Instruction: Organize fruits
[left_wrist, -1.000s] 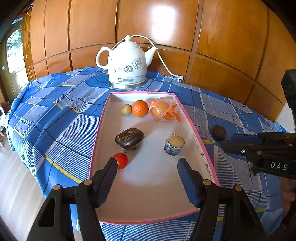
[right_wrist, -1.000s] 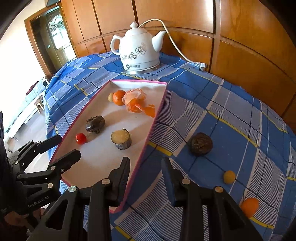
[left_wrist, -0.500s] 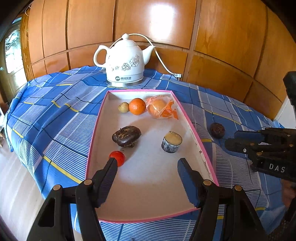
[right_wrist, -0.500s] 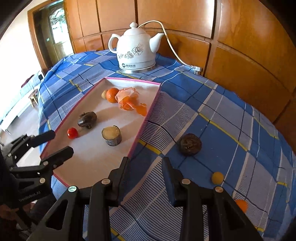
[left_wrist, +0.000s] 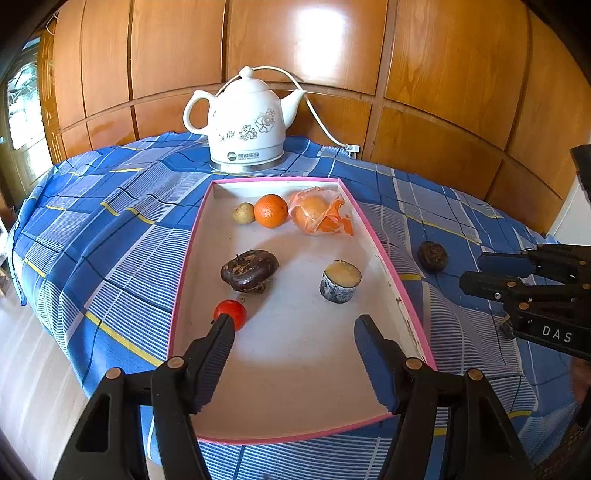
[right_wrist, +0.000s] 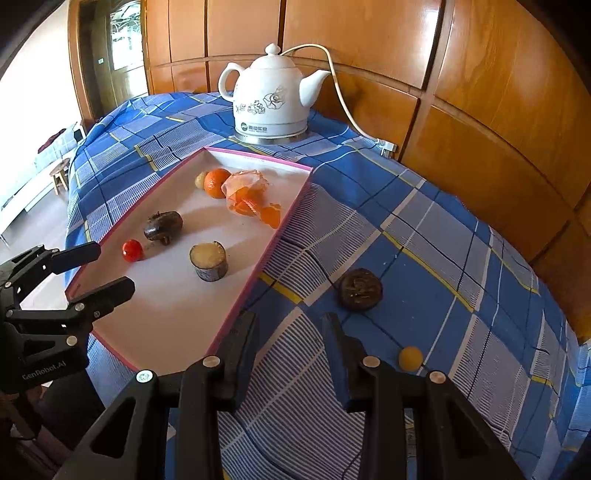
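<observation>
A: Left wrist view first. Left gripper (left_wrist: 293, 325) hangs over the near end of the pink-rimmed tray (left_wrist: 384, 258), jaws apart, nothing between them.

B: Fruit in the tray?

A: Red tomato (left_wrist: 231, 314) just at the left fingertip, dark lumpy fruit (left_wrist: 249, 270) behind it, cut cylinder piece (left_wrist: 340, 281) to the right. Far end: small pale fruit (left_wrist: 243, 213), orange (left_wrist: 271, 210), bagged orange with peel (left_wrist: 319, 217). A dark round fruit (left_wrist: 432, 255) lies on the blue checked cloth (left_wrist: 110, 236) right of the tray. White kettle (left_wrist: 247, 122) behind.

B: Right wrist view?

A: Right gripper (right_wrist: 290, 325) is over the cloth beside the tray's right rim (right_wrist: 258, 273), jaws narrowly apart, empty. The dark round fruit (right_wrist: 360, 288) sits just ahead of its right finger, a small yellow fruit (right_wrist: 410, 357) near that finger. The bench is covered by the cloth. Left gripper (right_wrist: 94, 269) shows at the tray's near left corner, open-jawed.
</observation>
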